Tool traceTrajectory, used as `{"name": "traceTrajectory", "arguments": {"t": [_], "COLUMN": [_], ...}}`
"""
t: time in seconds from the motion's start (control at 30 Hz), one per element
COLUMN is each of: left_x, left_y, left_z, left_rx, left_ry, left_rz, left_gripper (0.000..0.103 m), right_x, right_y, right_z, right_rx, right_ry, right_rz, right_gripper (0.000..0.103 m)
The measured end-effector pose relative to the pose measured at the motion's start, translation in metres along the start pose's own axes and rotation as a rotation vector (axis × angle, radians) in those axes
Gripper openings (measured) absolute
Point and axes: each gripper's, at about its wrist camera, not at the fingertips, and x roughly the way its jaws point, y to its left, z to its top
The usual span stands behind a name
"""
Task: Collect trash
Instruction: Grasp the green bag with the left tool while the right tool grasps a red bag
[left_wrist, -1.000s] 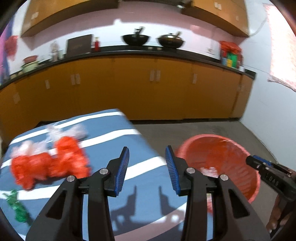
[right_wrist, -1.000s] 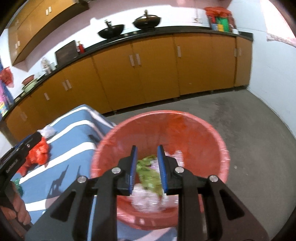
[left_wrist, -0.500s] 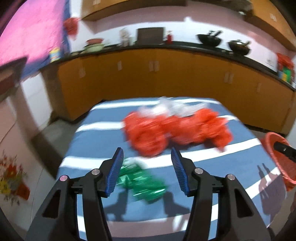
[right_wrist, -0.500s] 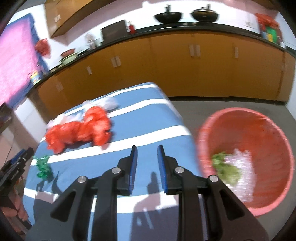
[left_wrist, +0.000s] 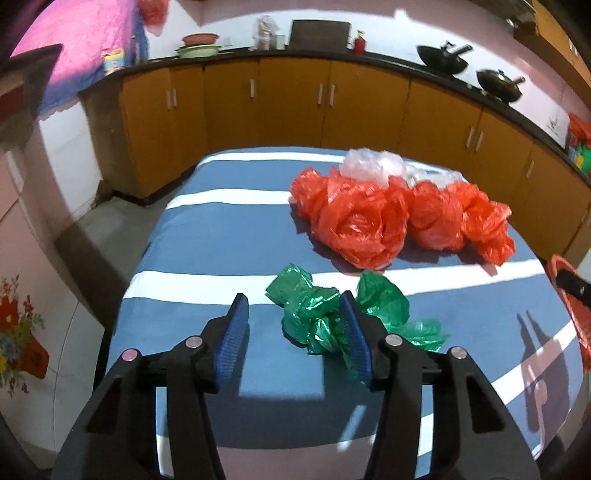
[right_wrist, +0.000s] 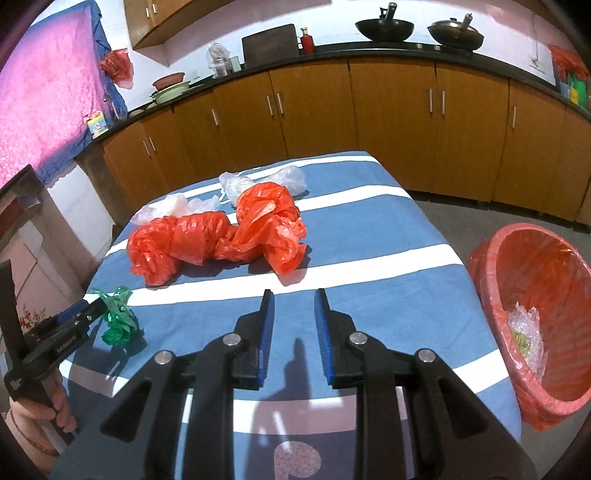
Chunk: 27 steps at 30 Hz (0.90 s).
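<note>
A crumpled green plastic bag (left_wrist: 314, 317) lies on the blue-and-white striped table (left_wrist: 221, 229) near its front left. My left gripper (left_wrist: 293, 299) hovers just over it, jaws closing, with part of the bag between them and the pads clear of it; the right wrist view shows this gripper (right_wrist: 86, 308) beside the bag (right_wrist: 118, 321). Behind lie bunched red plastic bags (left_wrist: 362, 225) and clear plastic bags (left_wrist: 369, 164). My right gripper (right_wrist: 294, 295) hangs over the table's front, narrowly open with nothing in it. A red basin (right_wrist: 491, 258) to the right holds trash.
Orange kitchen cabinets (right_wrist: 391, 110) with a black counter run behind the table, with woks and bowls on top. Grey floor lies between table and cabinets. A person's hand (right_wrist: 55, 410) holds the left gripper's handle at the table's left corner.
Both grippers swung left from the basin to the table. The green scrap between the right jaws a second ago now lies in the basin. The left gripper came down over the green bag.
</note>
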Motion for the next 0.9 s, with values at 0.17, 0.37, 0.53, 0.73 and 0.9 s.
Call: {"name": "traceTrajectory", "arguments": {"t": [0.17, 0.37, 0.53, 0.73, 0.9], "left_x": [0.011, 0.019, 0.021, 0.014, 0.016], "left_y": [0.002, 0.006, 0.009, 0.023, 0.03], "left_z": [0.001, 0.004, 0.012, 0.02, 0.021], "left_rx": [0.003, 0.012, 0.004, -0.041, -0.053], "left_ry": [0.042, 0.076, 0.067, 0.014, 0.001], "left_rz": [-0.014, -0.045, -0.038, -0.019, 0.013], "left_gripper": [0.04, 0.024, 0.019, 0.019, 0.019], "right_x": [0.005, 0.01, 0.013, 0.023, 0.035], "right_y": [0.0, 0.004, 0.005, 0.007, 0.01], "right_z": [0.001, 0.001, 0.001, 0.005, 0.016], "right_rx": [0.002, -0.003, -0.004, 0.001, 0.027], "right_ry": [0.006, 0.009, 0.013, 0.017, 0.01], "right_rz": [-0.007, -0.005, -0.003, 0.002, 0.026], "right_gripper": [0.024, 0.024, 0.024, 0.024, 0.026]}}
